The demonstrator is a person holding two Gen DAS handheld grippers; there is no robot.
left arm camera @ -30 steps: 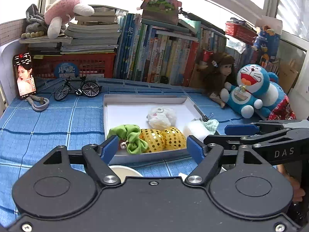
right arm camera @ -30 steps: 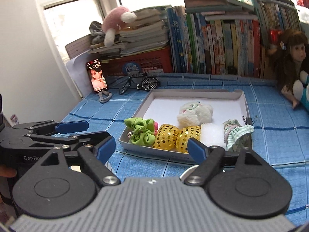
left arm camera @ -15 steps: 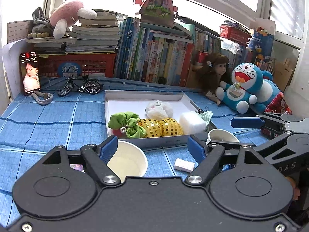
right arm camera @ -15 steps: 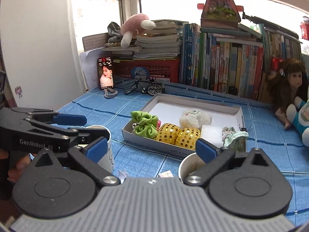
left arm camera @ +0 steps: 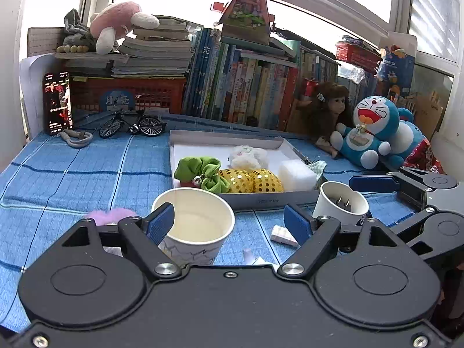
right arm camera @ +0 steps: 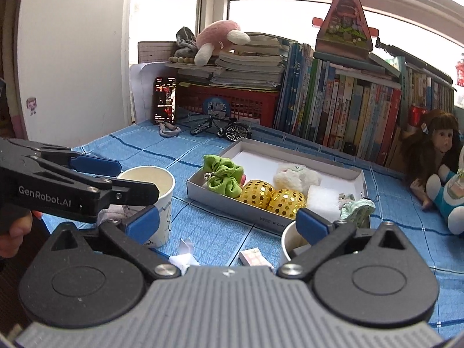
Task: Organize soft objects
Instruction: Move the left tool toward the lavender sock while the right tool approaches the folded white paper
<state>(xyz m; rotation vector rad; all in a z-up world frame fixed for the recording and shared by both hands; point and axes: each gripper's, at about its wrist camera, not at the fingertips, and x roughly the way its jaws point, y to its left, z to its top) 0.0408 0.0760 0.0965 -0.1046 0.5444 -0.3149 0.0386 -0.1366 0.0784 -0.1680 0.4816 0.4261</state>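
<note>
A shallow white box [left arm camera: 203,140] [right arm camera: 352,171] on the blue cloth holds a green scrunchie [left arm camera: 203,171] [right arm camera: 224,175], two gold sequin balls [left arm camera: 250,179] [right arm camera: 272,197], a white plush [left arm camera: 248,156] [right arm camera: 295,175], a white sponge [left arm camera: 295,174] [right arm camera: 322,198] and a pale green scrunchie [right arm camera: 355,206]. My left gripper [left arm camera: 229,224] is open and empty, held above a paper cup [left arm camera: 194,226] [right arm camera: 150,182]. My right gripper [right arm camera: 227,221] is open and empty, back from the box. A purple fluffy thing [left arm camera: 111,214] lies left of the cup.
A second paper cup [left arm camera: 342,206] [right arm camera: 293,243] stands by the box's near right corner. Small paper bits [right arm camera: 253,256] lie between the cups. A toy bicycle [left arm camera: 132,124], phone [left arm camera: 56,103], books, a doll [left arm camera: 327,113] and a Doraemon plush [left arm camera: 374,132] line the back.
Both grippers have drawn back and up from the box. The two paper cups and the paper bits have come into view in front of it. The box contents have not moved.
</note>
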